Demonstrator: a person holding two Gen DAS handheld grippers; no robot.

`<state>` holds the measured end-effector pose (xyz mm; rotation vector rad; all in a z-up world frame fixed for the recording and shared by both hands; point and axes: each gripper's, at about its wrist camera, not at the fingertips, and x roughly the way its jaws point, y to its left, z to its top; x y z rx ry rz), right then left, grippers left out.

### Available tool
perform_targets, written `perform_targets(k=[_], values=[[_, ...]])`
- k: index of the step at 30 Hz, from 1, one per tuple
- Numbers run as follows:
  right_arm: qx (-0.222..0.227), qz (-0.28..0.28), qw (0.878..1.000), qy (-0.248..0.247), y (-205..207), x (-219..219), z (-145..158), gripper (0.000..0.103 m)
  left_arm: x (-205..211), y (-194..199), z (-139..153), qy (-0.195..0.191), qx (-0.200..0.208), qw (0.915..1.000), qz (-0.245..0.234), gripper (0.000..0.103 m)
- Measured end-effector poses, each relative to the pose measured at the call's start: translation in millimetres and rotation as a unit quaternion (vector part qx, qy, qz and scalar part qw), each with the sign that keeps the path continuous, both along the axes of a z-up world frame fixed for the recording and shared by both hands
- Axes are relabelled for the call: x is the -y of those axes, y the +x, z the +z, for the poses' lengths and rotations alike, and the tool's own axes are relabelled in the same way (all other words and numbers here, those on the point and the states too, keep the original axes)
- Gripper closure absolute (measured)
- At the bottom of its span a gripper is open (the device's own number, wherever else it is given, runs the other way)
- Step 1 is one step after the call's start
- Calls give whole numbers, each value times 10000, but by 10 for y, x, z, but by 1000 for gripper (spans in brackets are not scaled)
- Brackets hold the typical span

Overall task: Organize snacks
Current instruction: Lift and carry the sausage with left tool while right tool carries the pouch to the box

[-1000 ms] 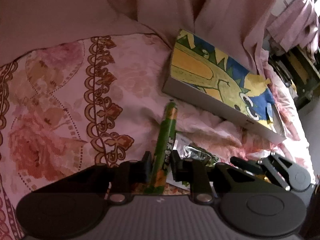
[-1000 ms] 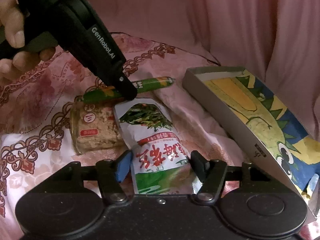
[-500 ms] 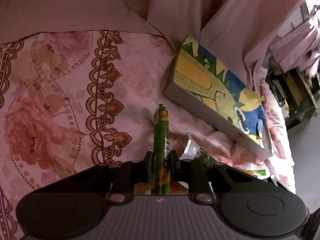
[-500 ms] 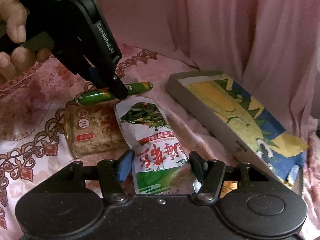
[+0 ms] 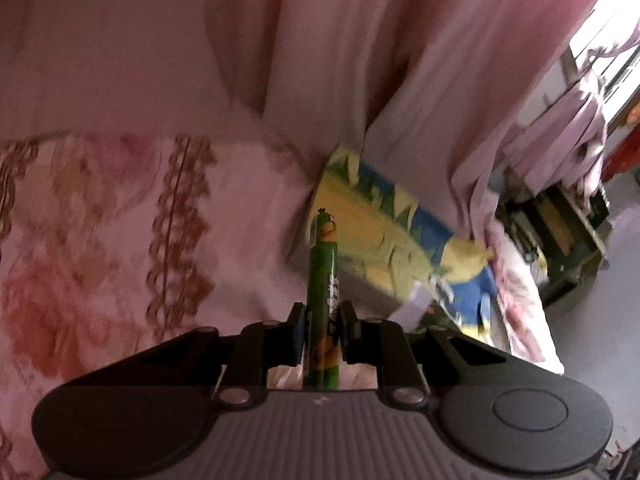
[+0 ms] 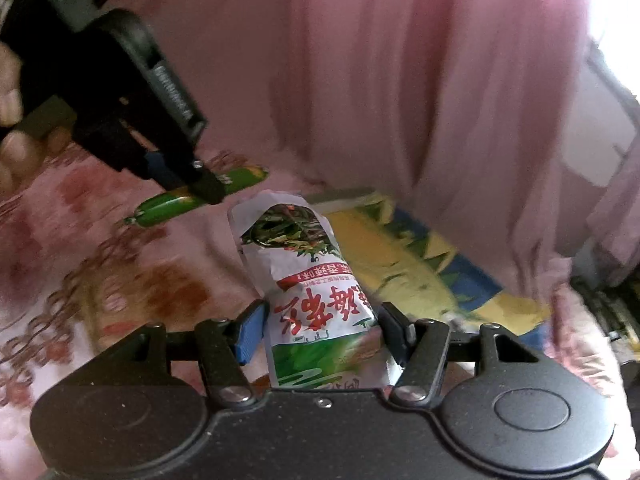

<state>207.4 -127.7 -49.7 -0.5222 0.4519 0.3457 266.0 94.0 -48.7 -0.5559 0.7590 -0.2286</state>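
We hold two snacks off the bed [image 6: 48,248], one in each hand-held gripper, above a pink bedspread printed with flowers and brown scrollwork. Our left gripper [image 5: 323,330] has its fingers closed tight on a slim green sausage stick in glossy wrapper [image 5: 325,280], clamped low on its length so that most of the stick juts forward past the fingertips, pointing at the box ahead. In the right wrist view the same stick [image 6: 236,178] hangs level in the air, both ends free, with the left gripper [image 6: 204,184] pinching it near the middle, which should keep it from tipping.

Our right gripper [image 6: 320,332] has its fingers set wide but pressing on the sides of a white and green plastic pouch of pickled vegetables with red lettering [image 6: 308,280]. The pouch is soft and broad, so we judge that the wide hold across its lower half is what keeps it stiff enough to stick forward without folding.

Ahead lies a shallow grey cardboard box with a yellow, blue and green cartoon print inside [image 6: 420,264], resting on the bed at the foot of a hanging pink curtain [image 6: 400,80]. In the left view the box [image 5: 380,240] sits just beyond the stick's tip. Both grippers point down toward it, so we take it as the place where the snacks belong. Both views are blurred, and we cannot tell whether anything already lies in the box. A person's hand [image 6: 12,136] grips the left gripper's handle at the edge of the right view.
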Motion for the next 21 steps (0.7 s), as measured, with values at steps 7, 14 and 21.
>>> perform_targets(k=[7, 14, 21], values=[[411, -578, 9973, 212, 322, 221, 181, 40, 258, 414, 130, -336, 620, 9975, -4, 85], [522, -1044, 9931, 115, 725, 483, 192, 40, 581, 884, 20, -403, 593, 9973, -153, 85], [235, -1409, 9897, -7, 1095, 658, 16, 40, 799, 1168, -208, -283, 391, 9984, -306, 85]])
